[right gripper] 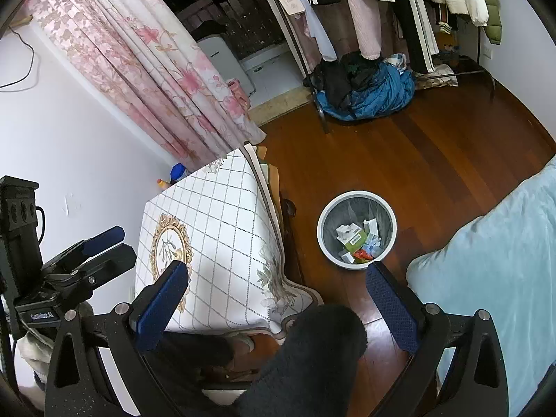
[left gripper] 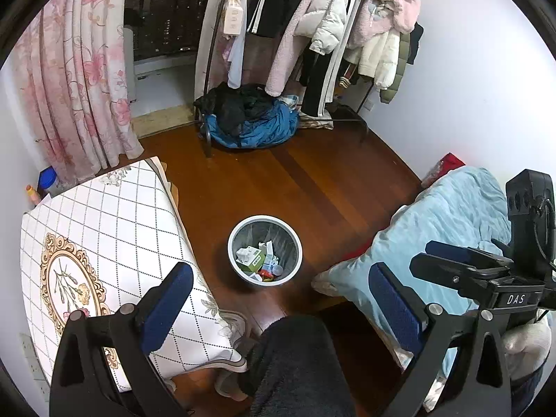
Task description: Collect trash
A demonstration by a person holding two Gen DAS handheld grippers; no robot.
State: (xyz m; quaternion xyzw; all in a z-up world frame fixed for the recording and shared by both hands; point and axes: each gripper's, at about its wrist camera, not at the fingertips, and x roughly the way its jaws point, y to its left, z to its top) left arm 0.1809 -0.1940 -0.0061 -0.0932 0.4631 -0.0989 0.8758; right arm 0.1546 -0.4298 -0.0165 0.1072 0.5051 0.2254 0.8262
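Wooden floor (left gripper: 312, 187) carries the bin (left gripper: 264, 249), trash (left gripper: 259, 260) already inside, between table (left gripper: 114, 229) and bed (left gripper: 444, 222). Both tongs, left (left gripper: 281, 299) and right (right gripper: 278, 299), gape wide, empty, above the bin; it lies ahead, nearer the right.

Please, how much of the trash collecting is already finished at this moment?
Done: the round white bin on the wooden floor holds cartons and wrappers. In hand: nothing; left gripper and right gripper are open. Left: no loose trash shows on the patterned tablecloth.
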